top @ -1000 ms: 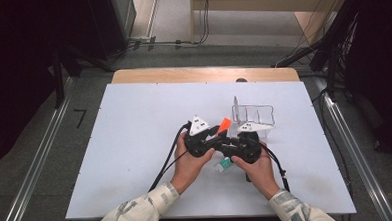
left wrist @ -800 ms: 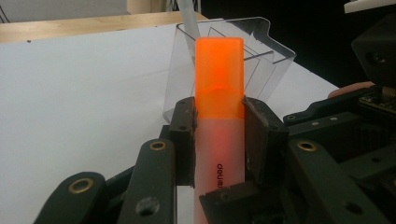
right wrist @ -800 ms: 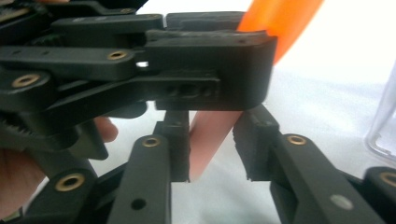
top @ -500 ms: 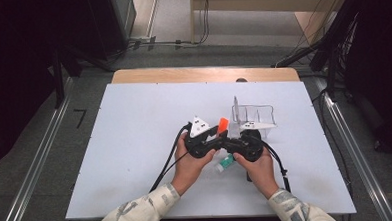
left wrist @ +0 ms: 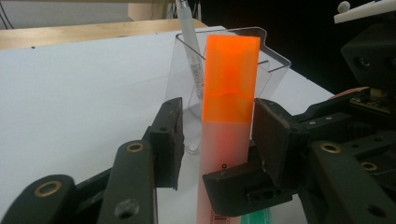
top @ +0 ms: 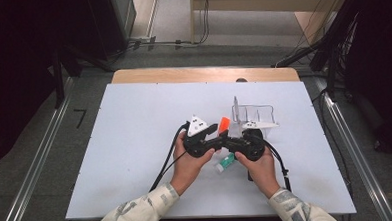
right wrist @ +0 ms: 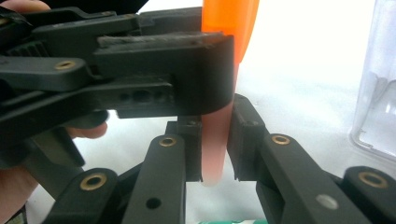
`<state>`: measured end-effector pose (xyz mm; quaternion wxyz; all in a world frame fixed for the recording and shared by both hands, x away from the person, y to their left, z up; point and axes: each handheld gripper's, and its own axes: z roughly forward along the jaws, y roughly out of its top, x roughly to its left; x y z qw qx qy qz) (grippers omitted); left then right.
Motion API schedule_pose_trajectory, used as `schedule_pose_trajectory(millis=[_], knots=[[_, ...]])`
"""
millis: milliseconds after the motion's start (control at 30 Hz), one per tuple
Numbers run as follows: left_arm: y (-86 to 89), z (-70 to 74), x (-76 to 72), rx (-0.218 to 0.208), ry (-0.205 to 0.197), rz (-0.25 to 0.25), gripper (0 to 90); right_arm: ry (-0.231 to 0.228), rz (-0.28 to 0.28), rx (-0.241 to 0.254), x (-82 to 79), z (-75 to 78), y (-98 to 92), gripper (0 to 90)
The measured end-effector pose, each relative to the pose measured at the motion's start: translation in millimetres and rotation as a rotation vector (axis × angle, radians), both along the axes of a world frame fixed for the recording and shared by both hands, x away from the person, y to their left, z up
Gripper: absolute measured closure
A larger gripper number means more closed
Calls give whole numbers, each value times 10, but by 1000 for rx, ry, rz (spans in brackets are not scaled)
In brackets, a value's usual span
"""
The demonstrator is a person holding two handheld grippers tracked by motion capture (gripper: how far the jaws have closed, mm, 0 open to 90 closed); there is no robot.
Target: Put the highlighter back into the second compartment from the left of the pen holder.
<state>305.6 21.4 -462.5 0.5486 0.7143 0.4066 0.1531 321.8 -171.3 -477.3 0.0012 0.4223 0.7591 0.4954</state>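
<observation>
In the high view the white surface (top: 135, 143) is evenly and brightly lit from above, while the floor and racks around it sink into near black. Shadows under the hands are soft and short. That picture is slightly grainy and soft. In the left gripper view the orange marker (left wrist: 231, 79) glows sharp and saturated; the near jaws blur a little at the bottom edge. In the right gripper view the surface behind is blown out to white glare, and the close black jaws stand dark and fairly soft against it.
</observation>
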Motion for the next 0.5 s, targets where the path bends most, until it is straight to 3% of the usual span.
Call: schedule_pose_trajectory(millis=[500], knots=[[97, 5, -56, 12, 4, 2, 477, -27, -44, -10, 48, 35, -135, 747]])
